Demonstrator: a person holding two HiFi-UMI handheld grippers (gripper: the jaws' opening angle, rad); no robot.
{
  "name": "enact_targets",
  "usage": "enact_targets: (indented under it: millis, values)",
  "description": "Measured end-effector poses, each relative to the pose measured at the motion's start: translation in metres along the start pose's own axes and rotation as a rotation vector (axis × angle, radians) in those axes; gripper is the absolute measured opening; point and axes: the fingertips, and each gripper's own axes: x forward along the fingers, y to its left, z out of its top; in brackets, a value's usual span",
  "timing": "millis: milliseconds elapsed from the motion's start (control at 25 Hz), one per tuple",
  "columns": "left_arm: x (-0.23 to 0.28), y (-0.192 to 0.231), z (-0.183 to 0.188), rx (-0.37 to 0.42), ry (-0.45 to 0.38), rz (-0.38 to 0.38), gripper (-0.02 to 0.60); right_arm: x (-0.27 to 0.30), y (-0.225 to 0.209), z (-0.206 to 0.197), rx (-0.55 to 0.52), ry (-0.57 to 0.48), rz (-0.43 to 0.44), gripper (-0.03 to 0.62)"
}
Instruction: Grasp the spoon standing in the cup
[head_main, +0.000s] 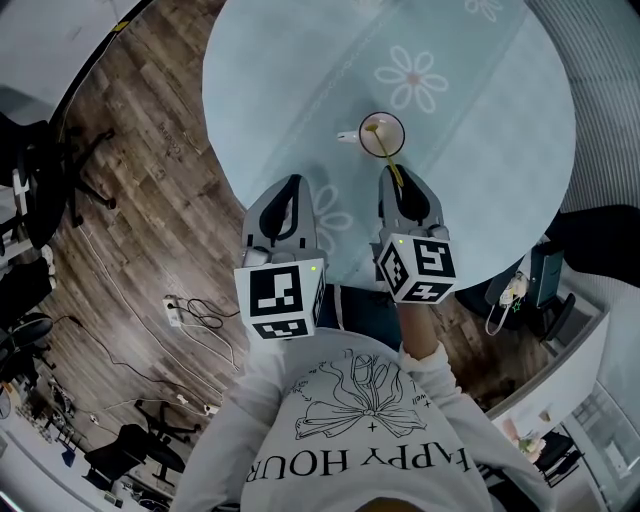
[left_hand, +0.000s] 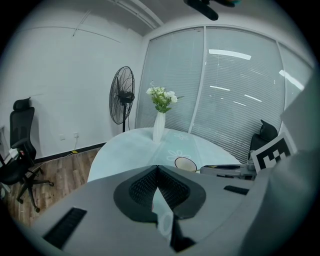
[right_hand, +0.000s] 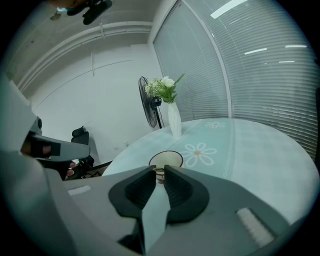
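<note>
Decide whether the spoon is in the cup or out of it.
In: the spoon stands inside the cup, handle leaning over its rim.

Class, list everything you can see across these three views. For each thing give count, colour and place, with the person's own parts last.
table: one, pale blue cloth with white daisies, in front of the person
cup: one, white with dark rim, on the table ahead of the right gripper
spoon: one, yellow, standing in the cup, handle leaning toward the right gripper
vase: one, white, holding white flowers, far side of the table
fan: one, black, beyond the table
office chairs: at least two, black, on the floor
power strip: one, white, on the wood floor
left gripper: grey, jaws together, empty
right gripper: grey, jaws narrowly apart, spoon's handle end between the tips
</note>
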Motion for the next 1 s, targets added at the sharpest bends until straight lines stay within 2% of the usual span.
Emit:
enact_targets:
  millis: [280, 1000]
  values:
    - [0.001, -0.001, 0.002, 0.001, -0.002, 0.001, 0.008, -0.003, -0.004, 0.011, -0.014, -0.036, -0.019, 0.017]
    - [-0.013, -0.016, 0.039, 0.016, -0.086, -0.020, 0.007, -0.030, 0.001, 0.056, -0.003, -0.111, 0.009, 0.015]
